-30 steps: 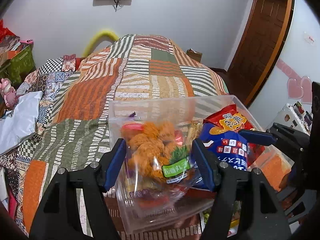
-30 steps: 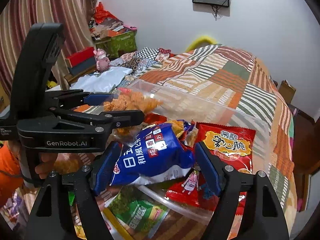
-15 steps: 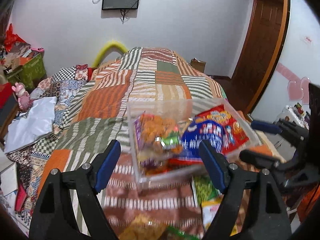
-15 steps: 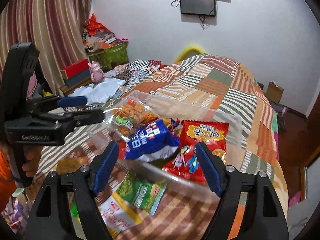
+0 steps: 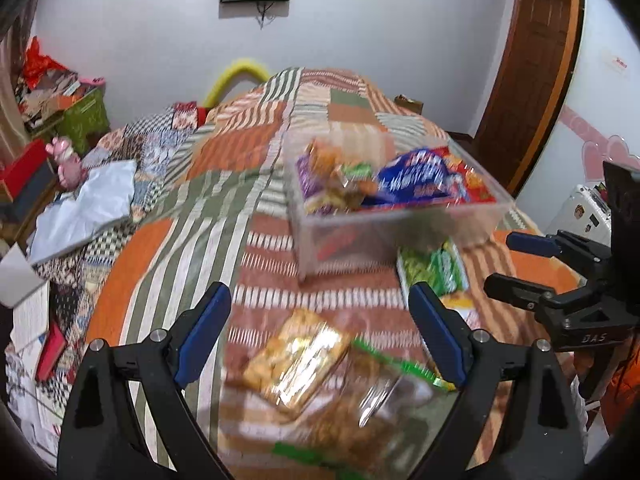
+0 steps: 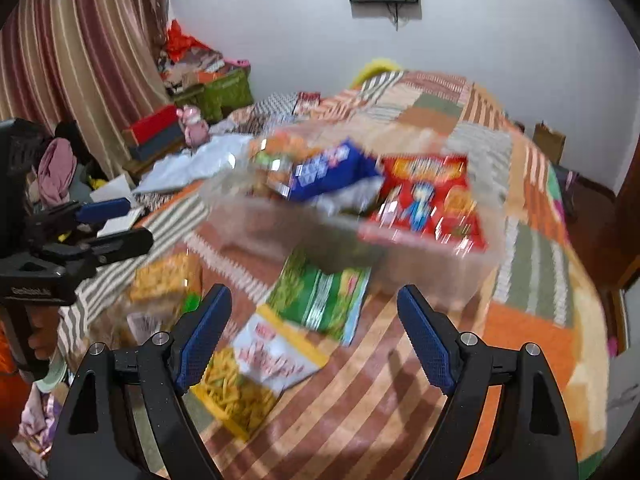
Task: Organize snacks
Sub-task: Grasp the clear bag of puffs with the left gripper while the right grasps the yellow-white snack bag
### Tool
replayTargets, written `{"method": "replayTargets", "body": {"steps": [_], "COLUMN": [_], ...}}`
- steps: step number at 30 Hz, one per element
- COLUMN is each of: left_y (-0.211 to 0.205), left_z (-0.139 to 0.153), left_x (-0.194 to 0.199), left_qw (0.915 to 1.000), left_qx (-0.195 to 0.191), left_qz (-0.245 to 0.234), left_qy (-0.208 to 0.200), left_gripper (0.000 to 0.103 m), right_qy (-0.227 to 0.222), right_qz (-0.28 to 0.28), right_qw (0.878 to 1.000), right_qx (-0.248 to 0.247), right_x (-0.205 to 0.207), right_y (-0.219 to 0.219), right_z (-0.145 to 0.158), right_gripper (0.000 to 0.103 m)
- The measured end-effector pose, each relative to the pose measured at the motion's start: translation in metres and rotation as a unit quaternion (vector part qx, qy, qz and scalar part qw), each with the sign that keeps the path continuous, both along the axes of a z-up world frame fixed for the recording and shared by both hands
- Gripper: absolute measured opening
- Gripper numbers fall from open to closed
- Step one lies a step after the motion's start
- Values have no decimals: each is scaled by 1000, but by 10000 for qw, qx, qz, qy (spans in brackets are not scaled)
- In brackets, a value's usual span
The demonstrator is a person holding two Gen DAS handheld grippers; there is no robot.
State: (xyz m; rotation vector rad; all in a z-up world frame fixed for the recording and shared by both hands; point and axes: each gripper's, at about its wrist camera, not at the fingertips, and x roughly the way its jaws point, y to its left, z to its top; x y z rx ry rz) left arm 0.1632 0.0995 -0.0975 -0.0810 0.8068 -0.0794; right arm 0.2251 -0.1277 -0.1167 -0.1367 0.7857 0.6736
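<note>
Both grippers have pulled back from the clear bin (image 5: 394,236) since a second ago. Left gripper (image 5: 320,332) and right gripper (image 6: 314,334) have jaws wide open, empty. Bin sits far on the bed (image 5: 168,248), green packet (image 6: 320,300) and yellow packet (image 6: 256,368) lying near.

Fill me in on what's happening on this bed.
A person is sorting snacks with two handheld tongs. Both the left tongs and the right tongs are open and empty. The clear bin on the quilt already holds several packets, including a blue bag. A green packet and others lie loose outside it.
</note>
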Motion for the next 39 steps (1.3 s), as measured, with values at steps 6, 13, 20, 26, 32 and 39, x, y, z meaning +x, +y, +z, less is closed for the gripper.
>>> {"method": "replayTargets", "body": {"steps": [6, 13, 20, 26, 32, 39], "left_y": [17, 36, 39, 36, 30, 18], "left_z": [-29, -54, -61, -65, -66, -68], "left_x": [-7, -9, -9, 2, 12, 19], "left_qw": [9991, 9977, 9963, 9957, 9961, 9970], "left_qx": [163, -11, -447, -436, -404, -277], "left_qz": [204, 300, 267, 304, 331, 196], "left_qy": [320, 604, 681, 763, 707, 702], "left_gripper": [91, 91, 91, 91, 77, 59], "right_qy": [364, 544, 547, 584, 617, 571], "right_qz": [151, 319, 264, 133, -61, -37], "right_qw": [9991, 9974, 9975, 9975, 9978, 9982], "right_qx": [-139, -347, -354, -365, -214, -152], "right_x": [-5, -8, -11, -14, -14, -17], "right_y": [12, 31, 29, 10, -4, -3], "right_z": [-26, -39, -40, -43, -42, -41], "right_gripper": [83, 83, 83, 83, 73, 55]}}
